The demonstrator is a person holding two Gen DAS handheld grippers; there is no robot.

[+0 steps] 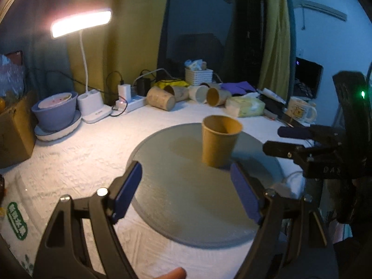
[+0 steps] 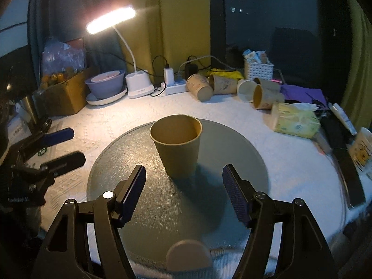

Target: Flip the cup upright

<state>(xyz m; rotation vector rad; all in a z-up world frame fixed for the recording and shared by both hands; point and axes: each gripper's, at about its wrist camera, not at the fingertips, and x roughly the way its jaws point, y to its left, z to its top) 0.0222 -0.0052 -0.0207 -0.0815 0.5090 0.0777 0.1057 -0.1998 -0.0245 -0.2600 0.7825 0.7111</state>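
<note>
The paper cup (image 2: 176, 145) stands upright, mouth up, on the round grey disc (image 2: 144, 209) in the middle of the white-covered table (image 2: 290, 162). The right gripper (image 2: 183, 179) sits just short of the cup, jaws spread wide and holding nothing. The left gripper (image 1: 186, 174) is likewise spread and empty, the cup just beyond its right-hand pad (image 1: 241, 190). Behind the disc lie several tipped paper cups (image 2: 202, 88), a tissue pack (image 2: 295, 121), a lit desk lamp (image 2: 111, 19) and a blue bowl (image 2: 104, 86).
</note>
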